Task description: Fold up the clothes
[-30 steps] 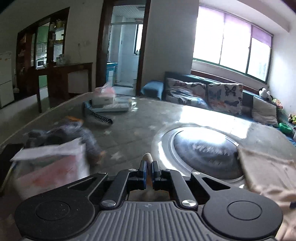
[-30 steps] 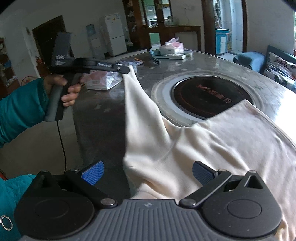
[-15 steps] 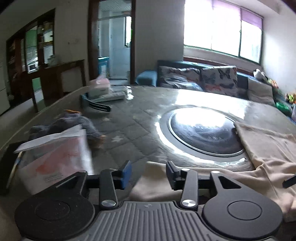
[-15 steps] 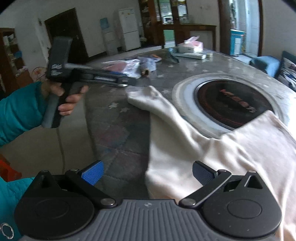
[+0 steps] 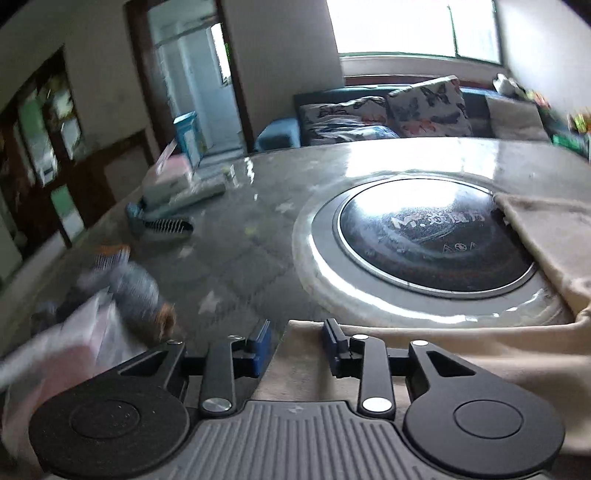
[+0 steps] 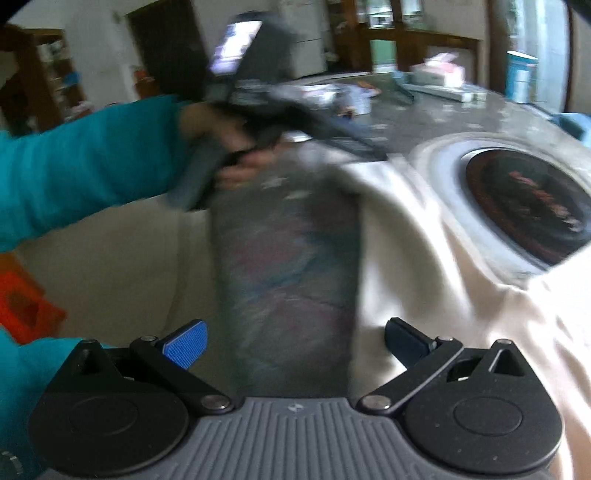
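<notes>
The left gripper, jaws closing, straddles the cream garment's edge without pinching it; the right gripper gapes wide, empty, the garment just beside it.

This is a home, an open living and dining room. A sofa with butterfly-print cushions stands under a bright window beyond the far edge of the tabletop, which has a round cooktop set into its middle. A tissue box sits near the far edge, and wooden cabinets and a doorway line the walls.
</notes>
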`<state>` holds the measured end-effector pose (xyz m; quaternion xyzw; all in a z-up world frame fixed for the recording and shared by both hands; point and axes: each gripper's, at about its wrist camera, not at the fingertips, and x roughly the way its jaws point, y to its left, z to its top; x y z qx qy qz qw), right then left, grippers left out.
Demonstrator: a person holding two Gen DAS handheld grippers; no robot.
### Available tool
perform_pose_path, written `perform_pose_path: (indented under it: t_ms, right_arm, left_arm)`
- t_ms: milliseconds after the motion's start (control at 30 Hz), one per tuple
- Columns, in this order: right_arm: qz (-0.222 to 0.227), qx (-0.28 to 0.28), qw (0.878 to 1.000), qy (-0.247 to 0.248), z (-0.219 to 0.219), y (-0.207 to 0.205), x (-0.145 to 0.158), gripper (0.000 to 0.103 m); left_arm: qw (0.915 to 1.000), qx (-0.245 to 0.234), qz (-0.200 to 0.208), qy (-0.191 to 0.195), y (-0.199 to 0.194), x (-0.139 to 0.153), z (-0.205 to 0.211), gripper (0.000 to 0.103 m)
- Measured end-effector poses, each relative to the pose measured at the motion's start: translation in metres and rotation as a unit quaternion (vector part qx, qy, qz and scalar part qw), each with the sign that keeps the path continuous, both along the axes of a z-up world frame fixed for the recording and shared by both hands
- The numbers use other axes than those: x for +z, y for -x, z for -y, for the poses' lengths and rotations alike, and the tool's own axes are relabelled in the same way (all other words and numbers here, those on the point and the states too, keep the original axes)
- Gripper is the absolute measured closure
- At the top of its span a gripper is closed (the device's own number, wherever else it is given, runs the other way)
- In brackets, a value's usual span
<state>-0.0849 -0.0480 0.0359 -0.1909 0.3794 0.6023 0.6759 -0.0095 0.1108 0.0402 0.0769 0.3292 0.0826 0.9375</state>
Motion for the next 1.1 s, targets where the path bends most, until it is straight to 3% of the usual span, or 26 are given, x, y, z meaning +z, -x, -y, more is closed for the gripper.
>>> perform_pose_path:
  t_ms: [133, 200, 333, 533, 700, 900, 967, 1100]
  right_arm:
    - [0.006, 0.025, 1.000, 0.000, -0.001, 0.011, -0.002, 0.000]
    - [-0.005, 0.034, 0.999, -0.004, 0.000, 0.012, -0.001, 0.000]
    - [-0.020, 0.043, 0.999, -0.010, 0.004, 0.010, 0.000, 0.000]
    - [-0.001, -0.017, 0.999, -0.036, 0.011, -0.010, 0.014, 0.000]
    - [-0.016, -0.076, 0.997, -0.026, 0.027, -0.026, 0.008, 0.000]
    - [-0.017, -0.112, 0.993, -0.030, 0.061, -0.030, 0.011, 0.000]
    - [-0.015, -0.136, 0.990, -0.026, 0.074, -0.034, 0.012, 0.000]
    - [-0.020, -0.139, 0.990, -0.011, 0.080, -0.024, 0.002, 0.000]
  left_arm:
    - [0.9997, -0.003, 0.000, -0.024, -0.019, -0.001, 0.005, 0.065]
    - [0.9997, 0.008, 0.004, -0.024, -0.020, 0.003, -0.001, 0.055]
    - [0.9989, 0.038, 0.022, -0.019, -0.008, 0.015, -0.010, 0.053]
    - [0.9994, 0.031, 0.005, 0.017, 0.013, 0.015, -0.012, 0.038]
    - [0.9996, 0.029, -0.003, 0.000, 0.017, 0.002, -0.008, 0.037]
    - [0.9983, 0.048, -0.009, -0.030, 0.016, 0.007, -0.005, 0.038]
    - [0.9989, 0.044, -0.001, -0.018, 0.015, 0.017, 0.003, 0.038]
    - [0.9980, -0.033, 0.014, 0.051, 0.010, 0.039, 0.041, 0.038]
